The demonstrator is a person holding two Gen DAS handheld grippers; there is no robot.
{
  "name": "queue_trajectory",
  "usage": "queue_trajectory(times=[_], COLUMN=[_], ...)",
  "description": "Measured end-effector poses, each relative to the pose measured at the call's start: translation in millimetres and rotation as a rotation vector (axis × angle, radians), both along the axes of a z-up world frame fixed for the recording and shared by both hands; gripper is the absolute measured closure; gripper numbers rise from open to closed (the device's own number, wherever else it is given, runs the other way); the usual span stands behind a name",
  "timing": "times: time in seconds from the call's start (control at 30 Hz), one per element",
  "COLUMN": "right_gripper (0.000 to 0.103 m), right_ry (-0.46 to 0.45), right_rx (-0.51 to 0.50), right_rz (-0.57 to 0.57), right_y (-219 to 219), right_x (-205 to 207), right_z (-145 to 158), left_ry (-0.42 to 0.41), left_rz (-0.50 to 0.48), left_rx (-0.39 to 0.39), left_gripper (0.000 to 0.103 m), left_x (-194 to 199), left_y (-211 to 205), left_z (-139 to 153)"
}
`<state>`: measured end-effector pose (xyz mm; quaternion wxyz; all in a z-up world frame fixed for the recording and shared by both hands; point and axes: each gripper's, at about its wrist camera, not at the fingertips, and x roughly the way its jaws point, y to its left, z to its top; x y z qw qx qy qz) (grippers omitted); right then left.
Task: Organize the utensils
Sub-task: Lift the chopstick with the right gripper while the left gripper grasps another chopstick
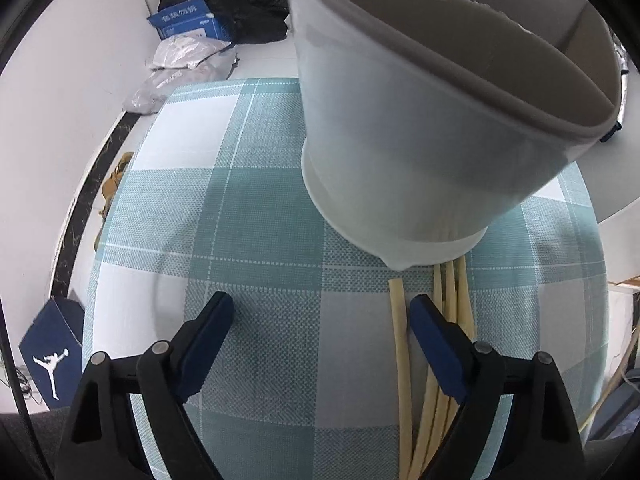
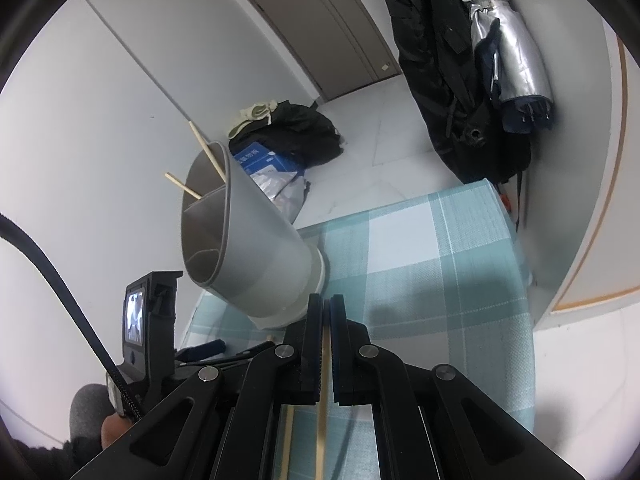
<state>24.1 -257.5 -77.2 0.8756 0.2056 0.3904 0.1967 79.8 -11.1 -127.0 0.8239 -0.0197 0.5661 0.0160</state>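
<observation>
One utensil holder [image 1: 420,128], grey, at upper right of the left wrist frame. Two chopsticks [image 2: 208,152] stick out of its rim at centre left of the right wrist frame. Loose chopsticks on the cloth [image 1: 400,340], lower right of the left wrist frame: about five, bundle overlapping, exact count unclear. One checked tablecloth [image 1: 260,200]. Two grippers: left gripper [image 1: 322,316], right gripper [image 2: 326,312]. One blue box [image 1: 188,20] at upper left.
</observation>
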Motion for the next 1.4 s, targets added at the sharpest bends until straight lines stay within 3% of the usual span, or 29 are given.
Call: queue_trajectory(times=[0.17, 0.27, 0.47, 0.63, 0.77, 0.87, 1.17, 1.4], right_gripper=[0.1, 0.1, 0.1, 0.1, 0.1, 0.1, 0.1, 0.1], right_ry=[-0.004, -0.004, -0.013, -0.028, -0.054, -0.074, -0.148, -0.192], right_rx=[-0.004, -0.005, -0.015, -0.018, -0.028, -0.047, -0.086, -0.117], right_rz=[0.002, 0.001, 0.005, 0.012, 0.015, 0.016, 0.005, -0.021], right_y=[1, 1, 3, 7, 11, 15, 26, 33], right_x=[-2, -2, -3, -3, -7, -11, -31, -47], right_z=[1, 0, 2, 6, 10, 13, 26, 36], left_ry=[0.003, 0.0, -0.014, -0.021, -0.039, -0.05, -0.036, -0.137], left_rz=[-0.005, -0.003, -0.028, -0.01, 0.015, 0.027, 0.113, 0.156], left_rx=[-0.001, -0.001, 0.007, 0.005, 0.025, 0.03, -0.046, -0.101], left_gripper=[0.016, 0.022, 0.046, 0.076, 0.081, 0.094, 0.099, 0.099], left_x=[0, 1, 5, 4, 2, 0, -7, -16], left_y=[0, 1, -1, 5, 9, 11, 31, 39], left_z=[0, 1, 4, 5, 4, 3, 6, 40])
